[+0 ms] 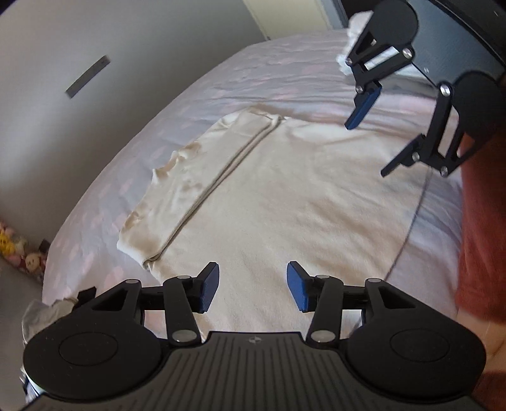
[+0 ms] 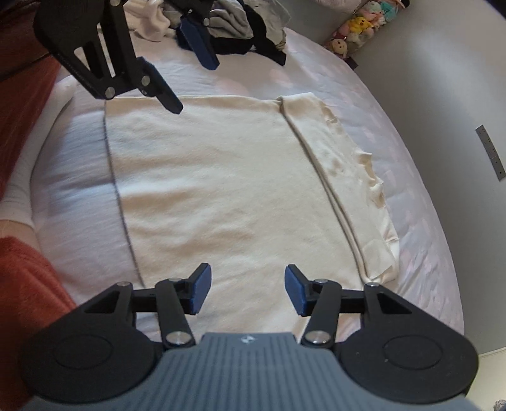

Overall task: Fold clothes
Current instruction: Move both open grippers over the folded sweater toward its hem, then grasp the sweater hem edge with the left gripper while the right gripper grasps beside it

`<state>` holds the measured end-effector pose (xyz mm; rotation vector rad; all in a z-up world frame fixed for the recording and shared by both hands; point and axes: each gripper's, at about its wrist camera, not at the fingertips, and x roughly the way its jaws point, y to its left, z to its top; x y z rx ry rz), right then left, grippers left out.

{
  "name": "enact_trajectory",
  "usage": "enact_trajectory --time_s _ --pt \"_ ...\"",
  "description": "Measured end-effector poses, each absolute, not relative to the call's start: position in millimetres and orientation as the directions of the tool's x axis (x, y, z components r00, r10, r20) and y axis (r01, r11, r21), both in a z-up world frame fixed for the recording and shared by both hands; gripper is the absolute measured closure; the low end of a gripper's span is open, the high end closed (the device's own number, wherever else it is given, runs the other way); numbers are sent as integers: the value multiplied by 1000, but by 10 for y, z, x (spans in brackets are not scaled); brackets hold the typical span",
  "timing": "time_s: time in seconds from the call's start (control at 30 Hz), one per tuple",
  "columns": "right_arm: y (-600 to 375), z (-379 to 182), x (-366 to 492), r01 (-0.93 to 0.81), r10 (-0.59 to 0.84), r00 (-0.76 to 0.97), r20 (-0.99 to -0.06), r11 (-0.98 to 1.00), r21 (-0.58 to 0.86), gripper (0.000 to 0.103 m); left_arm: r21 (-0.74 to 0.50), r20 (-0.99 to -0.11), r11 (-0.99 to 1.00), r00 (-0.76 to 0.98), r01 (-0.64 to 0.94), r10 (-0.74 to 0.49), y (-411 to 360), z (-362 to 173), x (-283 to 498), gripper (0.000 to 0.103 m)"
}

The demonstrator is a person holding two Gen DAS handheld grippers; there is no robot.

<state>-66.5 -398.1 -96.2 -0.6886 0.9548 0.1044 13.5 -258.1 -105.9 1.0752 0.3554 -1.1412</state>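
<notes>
A bed (image 1: 104, 202) with a pale pink-patterned cover fills both views, set against a grey wall (image 1: 63, 38). Spread flat on the middle of the bed lies a cream garment (image 1: 284, 196), the largest thing on the cover. One side of it is folded over onto itself, and the doubled strip (image 2: 344, 177) runs along the garment's edge as a long straight ridge, with a rumpled border just outside it. In the right wrist view this strip lies on the right of the garment; in the left wrist view it lies on the left.

At the far end of the bed in the right wrist view sits a pile of clothes (image 2: 246, 28), white, grey and black, well apart from the cream garment. A red blanket (image 2: 22, 104) borders the bed on the left of that view. Plush toys (image 2: 360, 28) are stacked in the far right corner by the wall. A small grey plate (image 2: 491, 151) is fixed to the wall.

The left gripper (image 1: 252, 286) hangs above the near edge of the garment, its blue pads spread apart with nothing between them. The right gripper (image 2: 247, 289) also hangs above the garment's near edge, jaws apart and empty. Each gripper appears in the other's view, raised clear of the cloth, touching nothing.
</notes>
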Motion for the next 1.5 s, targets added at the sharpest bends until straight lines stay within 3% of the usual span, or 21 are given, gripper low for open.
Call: enact_trajectory --time_s 0.37,0.67,0.83,1.0,1.13,1.5 --pt "-3998 -1277 -868 -412 -180 469 -865 822 -394 48 490 -858 -353 368 797 -359 -2417 -1694 -57 55" --pt "-4154 -1533 -578 -421 -100 286 -953 880 -218 49 394 -918 -374 343 840 -199 -2604 -1963 182 54" --pt "-4056 -1718 -490 -454 -139 237 -961 859 -236 48 354 -933 -325 304 877 -195 -2609 -1979 351 49" --pt "-4013 -1756 -505 -489 -168 241 -956 830 -269 47 313 -946 -294 269 903 -181 -2606 -1945 434 64" --pt "-4121 -1743 -573 -489 -223 250 -942 811 -322 47 391 -918 -344 336 854 -210 -2514 -1970 391 51" --pt "-4481 -1742 -805 -477 -307 221 -925 793 -378 53 430 -901 -337 374 837 -221 -2370 -1934 467 52"
